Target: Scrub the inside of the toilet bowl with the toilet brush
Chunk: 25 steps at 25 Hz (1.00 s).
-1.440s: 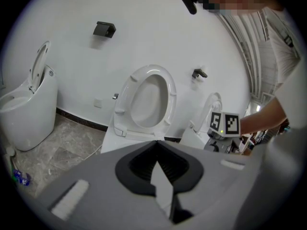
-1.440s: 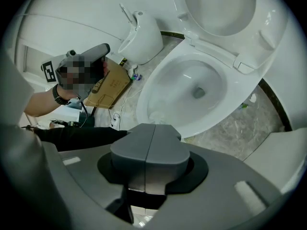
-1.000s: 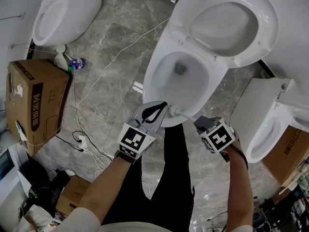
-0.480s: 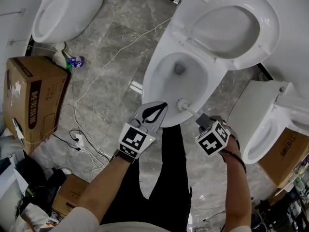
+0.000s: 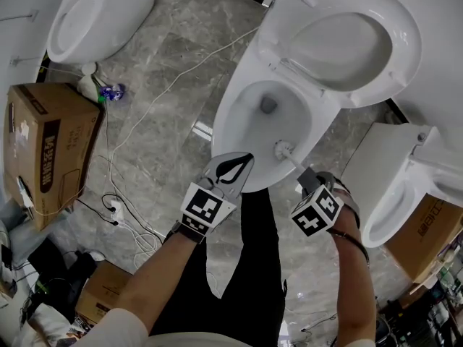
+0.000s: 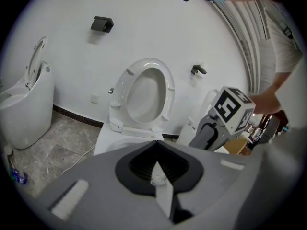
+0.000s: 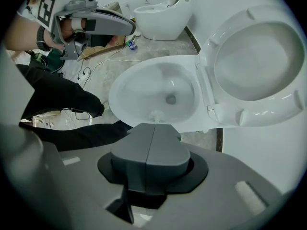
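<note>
Right gripper (image 5: pixel 308 176) jaws were clenched on the toilet brush (image 5: pixel 283 149) handle. The brush head sat just past the jaw tips, against the near-right inner wall of the toilet bowl (image 5: pixel 230 125). Left gripper (image 5: pixel 235 166) jaws were apart and empty, over the front rim.

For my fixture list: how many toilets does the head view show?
3: the left toilet at top left, the middle toilet with its lid up, the right toilet at the right edge. More may be out of frame.
</note>
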Tool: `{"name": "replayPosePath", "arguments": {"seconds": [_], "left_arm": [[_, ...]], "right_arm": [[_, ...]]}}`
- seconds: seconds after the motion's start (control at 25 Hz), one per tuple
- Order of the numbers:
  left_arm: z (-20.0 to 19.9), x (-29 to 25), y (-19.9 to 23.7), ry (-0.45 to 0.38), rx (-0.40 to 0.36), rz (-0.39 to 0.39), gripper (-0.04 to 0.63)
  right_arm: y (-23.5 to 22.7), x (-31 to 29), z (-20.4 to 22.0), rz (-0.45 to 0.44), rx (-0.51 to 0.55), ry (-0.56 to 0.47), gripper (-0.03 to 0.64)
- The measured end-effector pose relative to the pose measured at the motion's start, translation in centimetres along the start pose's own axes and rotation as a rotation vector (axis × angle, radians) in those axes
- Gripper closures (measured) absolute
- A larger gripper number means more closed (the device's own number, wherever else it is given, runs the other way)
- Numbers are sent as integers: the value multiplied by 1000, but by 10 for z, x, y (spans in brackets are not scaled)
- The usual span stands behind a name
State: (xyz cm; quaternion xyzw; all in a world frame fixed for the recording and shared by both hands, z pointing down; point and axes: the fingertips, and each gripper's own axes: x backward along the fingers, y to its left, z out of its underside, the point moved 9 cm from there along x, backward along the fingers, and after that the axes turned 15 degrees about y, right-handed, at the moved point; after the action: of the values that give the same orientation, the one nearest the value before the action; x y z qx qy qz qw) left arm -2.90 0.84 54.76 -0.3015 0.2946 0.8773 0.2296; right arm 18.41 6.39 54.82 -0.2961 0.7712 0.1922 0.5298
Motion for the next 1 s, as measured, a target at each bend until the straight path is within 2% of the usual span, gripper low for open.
{"name": "replayPosePath", "arguments": {"seconds": [0.32,0.76,1.0], "left_arm": [[-4,-14,-6,-6,-4,27,589],[-12,-29,-4,-26,-8,38,589],[-15,-36,1,-37,-20,40,589]], "right_arm": [[-7,-3,-1,104,1,2,451],[-21,-7,-3,195,4,8,451],[-33,-13,-8,298,-1,10,451]]}}
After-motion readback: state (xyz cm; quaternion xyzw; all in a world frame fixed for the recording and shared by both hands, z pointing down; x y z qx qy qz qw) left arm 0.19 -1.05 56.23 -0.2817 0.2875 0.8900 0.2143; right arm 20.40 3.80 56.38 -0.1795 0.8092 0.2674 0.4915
